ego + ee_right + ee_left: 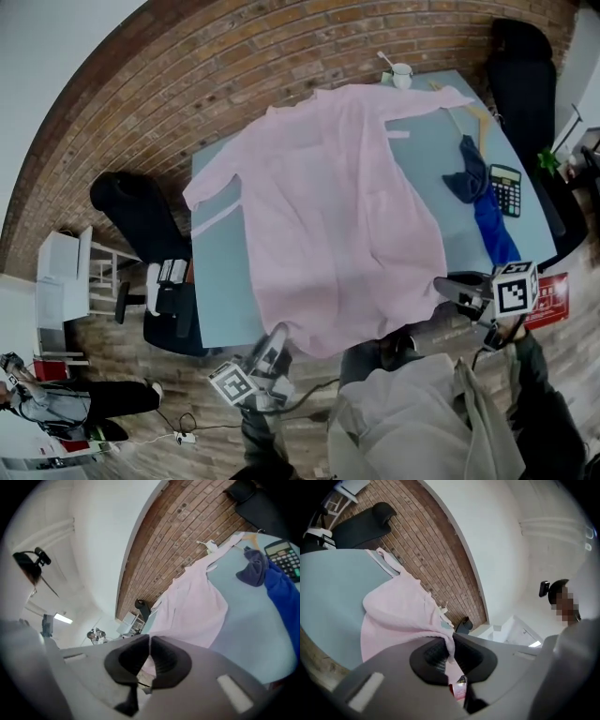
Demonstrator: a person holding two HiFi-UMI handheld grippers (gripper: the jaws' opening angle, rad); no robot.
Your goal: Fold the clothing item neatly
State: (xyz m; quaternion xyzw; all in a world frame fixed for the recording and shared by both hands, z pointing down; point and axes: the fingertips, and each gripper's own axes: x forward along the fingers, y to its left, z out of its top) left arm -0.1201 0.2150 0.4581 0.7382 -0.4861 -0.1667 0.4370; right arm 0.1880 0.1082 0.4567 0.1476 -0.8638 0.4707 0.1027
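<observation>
Your left gripper [451, 651] and right gripper [150, 656] each pinch a near hem corner of the pink shirt [337, 216], which lies spread on the table [220, 281], likely so you can carry that edge over evenly for a fold.

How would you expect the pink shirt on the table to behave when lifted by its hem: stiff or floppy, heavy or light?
Probably floppy: the pink shirt sags in soft folds from the pinch of the left gripper. Likely light: two small pinches, with the right gripper, seem to carry its hem. It may drag over the table.
</observation>
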